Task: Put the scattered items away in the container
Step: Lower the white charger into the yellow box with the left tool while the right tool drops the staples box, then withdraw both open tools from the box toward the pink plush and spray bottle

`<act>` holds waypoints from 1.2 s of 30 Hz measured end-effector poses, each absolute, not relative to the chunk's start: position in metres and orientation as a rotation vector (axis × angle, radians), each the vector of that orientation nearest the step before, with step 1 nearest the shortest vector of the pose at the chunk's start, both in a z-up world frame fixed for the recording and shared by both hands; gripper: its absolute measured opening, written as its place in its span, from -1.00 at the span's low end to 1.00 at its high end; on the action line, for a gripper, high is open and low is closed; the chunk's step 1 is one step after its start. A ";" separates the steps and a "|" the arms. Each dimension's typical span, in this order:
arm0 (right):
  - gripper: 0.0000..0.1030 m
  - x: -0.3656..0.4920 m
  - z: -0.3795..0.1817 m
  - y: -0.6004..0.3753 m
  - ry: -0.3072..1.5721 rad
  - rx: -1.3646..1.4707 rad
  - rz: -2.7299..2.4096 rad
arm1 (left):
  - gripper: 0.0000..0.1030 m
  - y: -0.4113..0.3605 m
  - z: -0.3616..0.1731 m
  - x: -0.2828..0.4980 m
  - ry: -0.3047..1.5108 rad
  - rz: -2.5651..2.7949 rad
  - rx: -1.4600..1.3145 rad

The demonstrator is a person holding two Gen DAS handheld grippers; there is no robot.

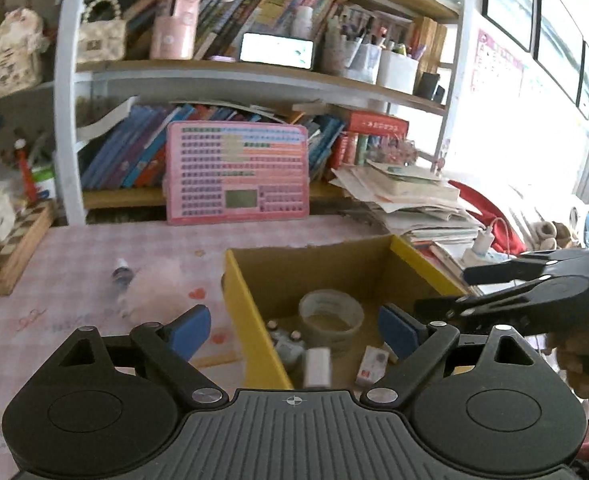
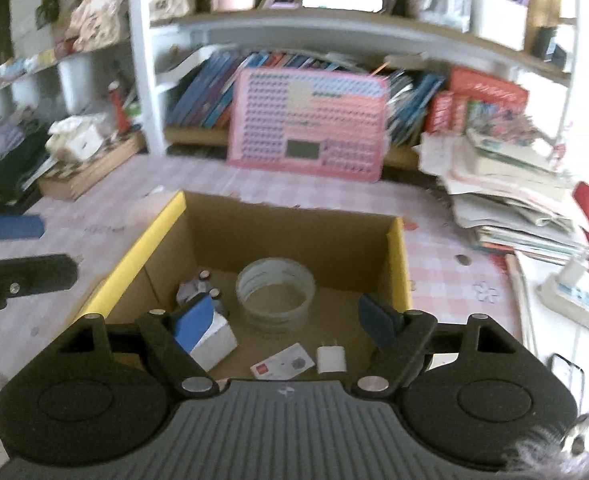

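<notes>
An open cardboard box with yellow flaps (image 1: 246,304) (image 2: 398,264) stands on the pink checked table. Inside lie a tape roll (image 1: 330,320) (image 2: 276,294), small bottles (image 1: 284,340) (image 2: 202,284), a white box (image 1: 317,366) (image 2: 214,340), a card (image 1: 371,364) (image 2: 282,365) and a white charger plug (image 2: 330,359). My left gripper (image 1: 294,334) is open and empty over the box's left wall. My right gripper (image 2: 286,320) is open and empty above the box's near side. A pink fluffy item (image 1: 150,288) and a small bottle (image 1: 121,274) lie on the table left of the box.
A pink keyboard toy (image 1: 236,172) leans against the bookshelf behind the box. A stack of papers and books (image 2: 514,192) lies to the right, a power strip (image 2: 574,300) near it. A chessboard box (image 1: 6,248) sits at the left.
</notes>
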State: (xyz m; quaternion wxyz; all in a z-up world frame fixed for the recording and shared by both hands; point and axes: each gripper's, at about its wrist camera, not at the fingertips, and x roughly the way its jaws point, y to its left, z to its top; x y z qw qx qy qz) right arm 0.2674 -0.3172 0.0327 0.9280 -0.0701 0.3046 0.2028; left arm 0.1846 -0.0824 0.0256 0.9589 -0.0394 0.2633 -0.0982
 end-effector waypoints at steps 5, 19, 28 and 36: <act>0.56 0.240 0.031 -0.316 0.598 -0.109 0.304 | 0.80 -0.062 0.025 0.167 0.525 -0.199 -0.076; 0.56 0.160 0.017 -0.261 0.644 -0.089 0.197 | 0.81 0.006 0.022 0.112 0.540 -0.226 -0.069; 0.56 0.122 0.007 -0.217 0.664 -0.096 0.206 | 0.81 0.039 0.015 0.086 0.559 -0.222 -0.056; 0.56 0.093 -0.002 -0.178 0.675 -0.122 0.248 | 0.81 0.062 0.007 0.069 0.599 -0.225 -0.046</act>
